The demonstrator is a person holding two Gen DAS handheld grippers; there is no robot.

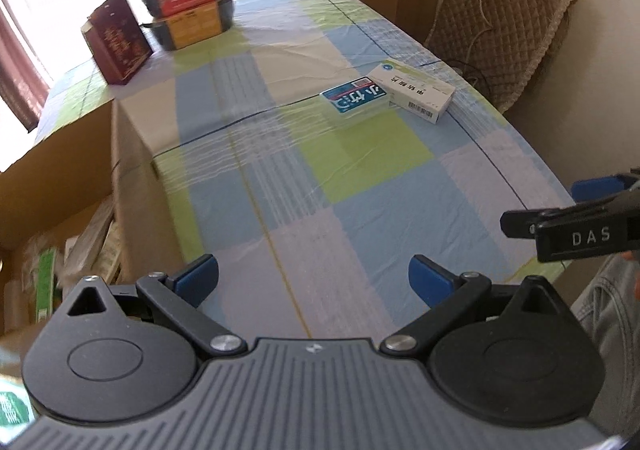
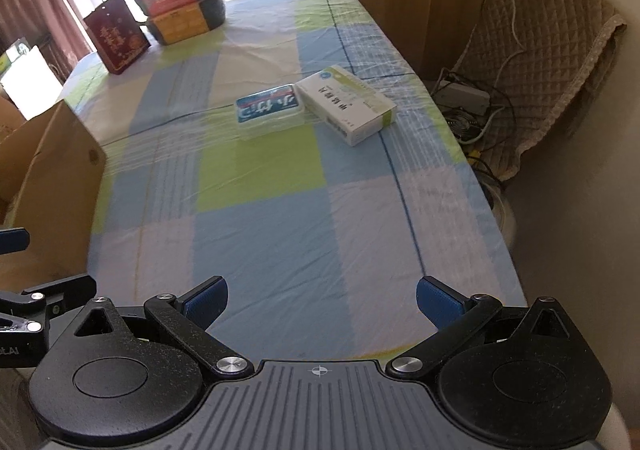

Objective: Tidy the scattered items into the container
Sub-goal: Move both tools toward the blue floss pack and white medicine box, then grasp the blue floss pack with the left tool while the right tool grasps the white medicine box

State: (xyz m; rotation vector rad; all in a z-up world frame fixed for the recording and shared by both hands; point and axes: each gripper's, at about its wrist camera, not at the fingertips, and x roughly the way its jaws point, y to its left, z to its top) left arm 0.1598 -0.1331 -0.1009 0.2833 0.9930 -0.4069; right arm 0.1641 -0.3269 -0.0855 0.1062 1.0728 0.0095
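A clear plastic case with a blue label (image 1: 355, 98) (image 2: 267, 109) lies mid-table, touching a white medicine box (image 1: 416, 91) (image 2: 347, 103) on its right. A cardboard box (image 1: 60, 185) (image 2: 44, 177) stands open at the table's left edge, with several packets inside. My left gripper (image 1: 313, 280) is open with nothing between its blue pads, hovering over the near end of the table. My right gripper (image 2: 322, 301) is also open and holds nothing; it shows in the left wrist view at the right edge (image 1: 576, 226). Both items lie well ahead of the two grippers.
A checked tablecloth (image 2: 260, 169) covers the table. At the far end stand a dark red box (image 1: 116, 43) (image 2: 117, 35) and two stacked black trays with red and yellow labels (image 1: 188, 9) (image 2: 180, 7). A quilted chair (image 2: 540, 61) and cables (image 2: 472, 117) sit at the right.
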